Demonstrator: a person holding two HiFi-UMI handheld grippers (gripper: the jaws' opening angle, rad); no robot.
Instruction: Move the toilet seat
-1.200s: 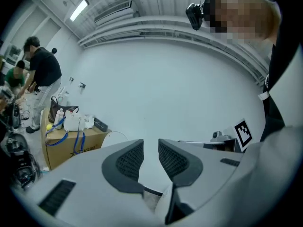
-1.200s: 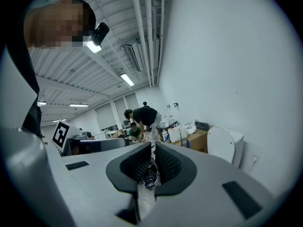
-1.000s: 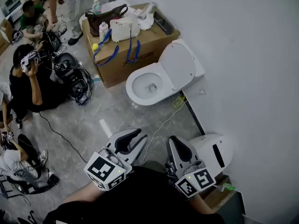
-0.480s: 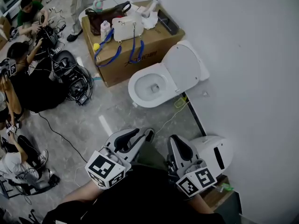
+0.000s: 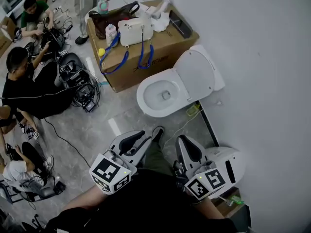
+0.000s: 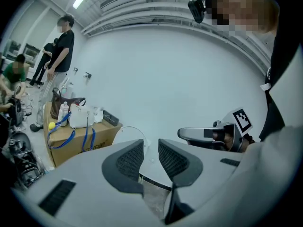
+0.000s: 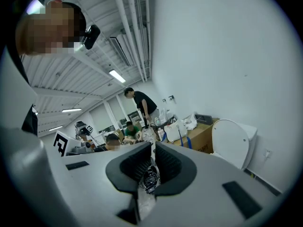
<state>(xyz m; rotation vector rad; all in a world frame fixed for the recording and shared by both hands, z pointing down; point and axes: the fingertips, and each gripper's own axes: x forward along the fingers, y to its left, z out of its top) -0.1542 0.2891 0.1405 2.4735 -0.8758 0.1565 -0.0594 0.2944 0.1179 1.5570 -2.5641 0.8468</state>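
The left tool (image 6: 151, 148) stands narrowly parted and the right tool (image 7: 152, 150) is pinched together, both empty and well short of the toilet, apparently readied for an approach. Ahead, the toilet seat (image 5: 197, 76) stands raised against the wall (image 5: 262, 57), at the floor's edge beside a cardboard box (image 5: 146, 52).

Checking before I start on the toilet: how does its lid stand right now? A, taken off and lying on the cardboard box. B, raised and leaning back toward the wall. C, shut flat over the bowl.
B: in the head view the lid stands up behind the bowl, leaning toward the wall, and the inside of the bowl is in plain sight.
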